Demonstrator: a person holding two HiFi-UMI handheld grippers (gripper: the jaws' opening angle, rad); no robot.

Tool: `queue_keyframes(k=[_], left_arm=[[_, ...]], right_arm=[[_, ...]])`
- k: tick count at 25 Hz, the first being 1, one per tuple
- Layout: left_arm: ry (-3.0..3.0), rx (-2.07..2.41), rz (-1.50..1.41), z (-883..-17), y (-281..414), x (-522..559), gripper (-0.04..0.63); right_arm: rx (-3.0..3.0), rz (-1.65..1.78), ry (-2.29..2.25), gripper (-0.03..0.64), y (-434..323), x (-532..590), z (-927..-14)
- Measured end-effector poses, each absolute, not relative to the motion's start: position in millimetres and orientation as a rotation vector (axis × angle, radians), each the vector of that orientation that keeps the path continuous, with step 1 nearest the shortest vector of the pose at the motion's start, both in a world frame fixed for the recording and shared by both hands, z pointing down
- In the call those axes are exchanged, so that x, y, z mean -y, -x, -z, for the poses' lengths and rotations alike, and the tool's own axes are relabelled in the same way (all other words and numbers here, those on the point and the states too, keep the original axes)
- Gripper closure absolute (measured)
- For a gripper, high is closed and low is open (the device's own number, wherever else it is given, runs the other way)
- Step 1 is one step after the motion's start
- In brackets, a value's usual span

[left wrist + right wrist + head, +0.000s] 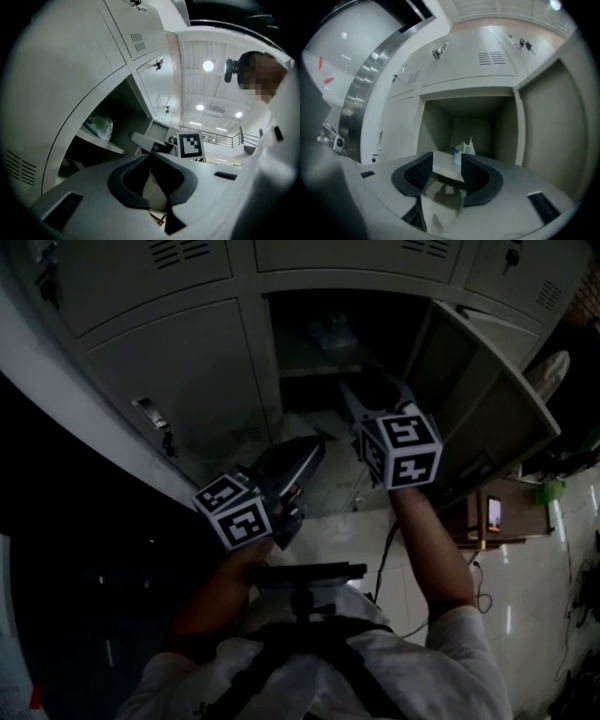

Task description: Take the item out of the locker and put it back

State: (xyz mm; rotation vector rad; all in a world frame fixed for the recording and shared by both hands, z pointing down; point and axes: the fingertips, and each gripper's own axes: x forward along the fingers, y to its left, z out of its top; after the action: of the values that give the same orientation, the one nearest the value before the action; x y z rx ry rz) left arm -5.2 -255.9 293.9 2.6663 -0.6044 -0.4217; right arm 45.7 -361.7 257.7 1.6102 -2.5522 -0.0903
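Right claw [446, 155]: your jaws stand apart with nothing between them, and they point into the open locker [436, 124].
Left claw [152, 154]: your jaw tips meet on nothing. In the head view it sits outside the locker, below and left of the right claw.
Bag [465, 148]: a pale plastic bag stands on the locker shelf [440, 169], towards the back and apart from both claws. You cannot make out what is inside; a bluish patch shows at its left side.
Door [548, 122]: swung open on the right, with its outer edge cut off.
Head view: dim. The bag is only a faint shape in the dark compartment, and the right claw's tips fade into shadow.
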Motion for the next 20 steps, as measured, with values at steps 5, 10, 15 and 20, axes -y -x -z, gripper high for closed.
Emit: queue_keyframes(k=[5, 10, 15, 20], left_arm=[[-2.649, 0.605, 0.438, -297.7, 14.1, 242.3, 0.594], [-2.623, 0.615, 0.443, -304.9, 24.2, 235.2, 0.594], [-2.596, 0.627, 0.442, -313.7, 32.8, 228.5, 0.594], [-2.577, 0.64, 0.44, -319.5, 41.3, 224.4, 0.594]], right_arm=[[2.565, 0.027, -1.595, 0.42, -52.2, 333.6, -277.7], [2.568, -0.003, -1.583, 0.422, -56.3, 307.5, -291.0], [2.57, -0.041, -1.585, 0.437, -61.2, 289.9, -301.4], [2.565, -0.099, -1.605, 0.44, -65.6, 276.5, -306.3]])
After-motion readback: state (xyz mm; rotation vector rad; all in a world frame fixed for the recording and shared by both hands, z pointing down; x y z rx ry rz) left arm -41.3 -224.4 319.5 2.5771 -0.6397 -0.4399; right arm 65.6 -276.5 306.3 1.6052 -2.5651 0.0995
